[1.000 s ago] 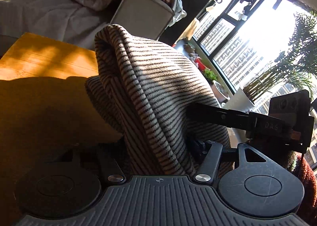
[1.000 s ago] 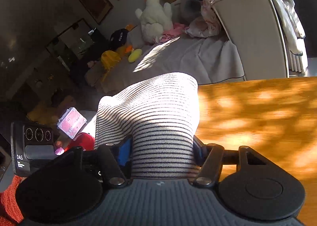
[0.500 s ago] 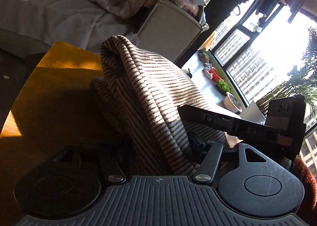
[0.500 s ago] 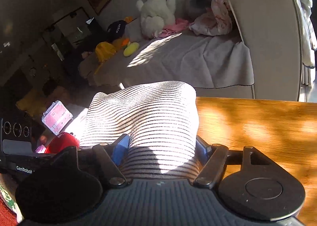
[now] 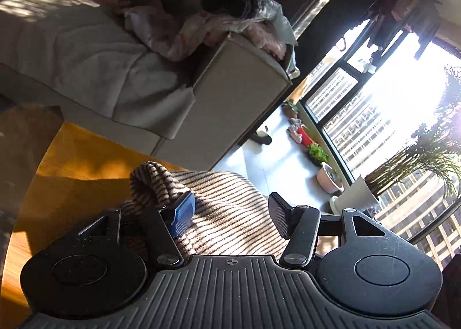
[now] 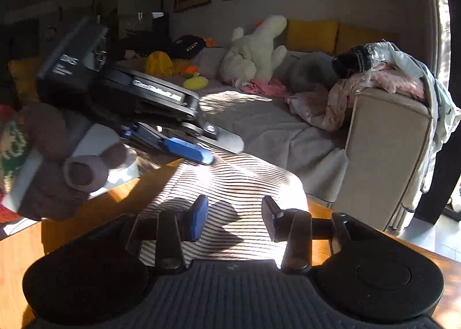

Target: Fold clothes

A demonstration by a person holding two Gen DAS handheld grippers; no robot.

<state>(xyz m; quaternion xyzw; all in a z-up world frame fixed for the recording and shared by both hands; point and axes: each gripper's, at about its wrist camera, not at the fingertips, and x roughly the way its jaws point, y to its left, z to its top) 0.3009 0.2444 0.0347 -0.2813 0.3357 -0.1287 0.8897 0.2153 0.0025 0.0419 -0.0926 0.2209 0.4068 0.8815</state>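
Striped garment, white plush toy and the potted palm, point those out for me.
striped garment (image 6: 236, 184), right wrist view, sunlit top of the fold.
white plush toy (image 6: 253, 52), right wrist view, its body.
potted palm (image 5: 360, 193), left wrist view, white pot.

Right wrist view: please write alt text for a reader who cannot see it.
The right gripper is open above a folded striped garment lying on a wooden table. The left gripper reaches in from the left, and a sofa with a white plush toy stands behind.

Black ribbed-body left gripper (image 5: 230, 215) and right gripper (image 6: 234, 221) — round side discs, silver screws, blue finger pads (image 5: 181, 218).
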